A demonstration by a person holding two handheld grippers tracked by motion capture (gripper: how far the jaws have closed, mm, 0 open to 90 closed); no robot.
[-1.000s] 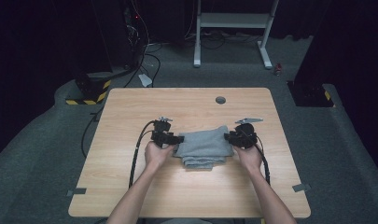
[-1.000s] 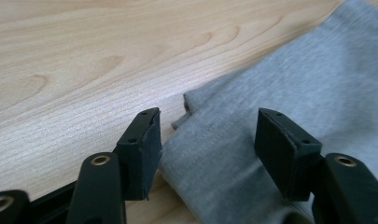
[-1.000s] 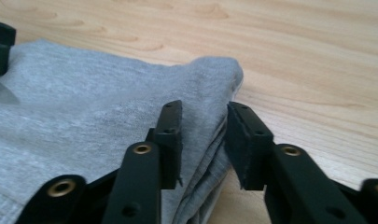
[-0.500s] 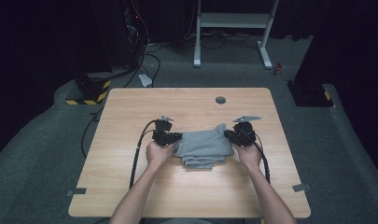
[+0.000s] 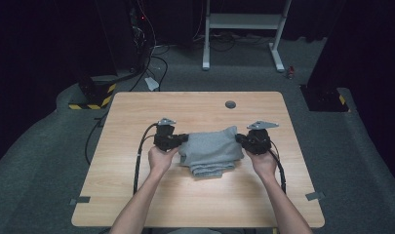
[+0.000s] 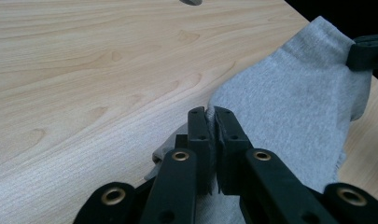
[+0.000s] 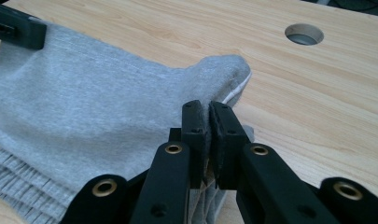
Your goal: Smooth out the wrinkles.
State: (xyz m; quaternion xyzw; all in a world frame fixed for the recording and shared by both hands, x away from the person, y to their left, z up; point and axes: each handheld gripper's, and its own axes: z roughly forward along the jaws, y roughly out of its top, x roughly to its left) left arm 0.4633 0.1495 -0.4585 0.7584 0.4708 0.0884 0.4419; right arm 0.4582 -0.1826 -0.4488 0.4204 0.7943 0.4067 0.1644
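A folded grey cloth (image 5: pixel 212 151) lies mid-table between both hands. My left gripper (image 5: pixel 183 139) is shut on the cloth's left edge; in the left gripper view the jaws (image 6: pixel 210 114) pinch a fold of grey fabric (image 6: pixel 294 93). My right gripper (image 5: pixel 239 139) grips the right edge. Its jaws have just been closing, and in the right gripper view (image 7: pixel 209 109) they pinch a raised corner of the cloth (image 7: pixel 84 107). The pinched top layer is lifted a little off the folded layers beneath.
The wooden table (image 5: pixel 136 112) has a round hole (image 5: pixel 230 104) at its far side, beyond the cloth. Black cables trail from both grippers along the table. On the floor behind stand a white metal frame (image 5: pixel 244 22) and a yellow-and-black striped box (image 5: pixel 90 95).
Both grippers have shut on the cloth's side edges and risen slightly, pulling the top layer's corners up. The hands stay on either side of the cloth.
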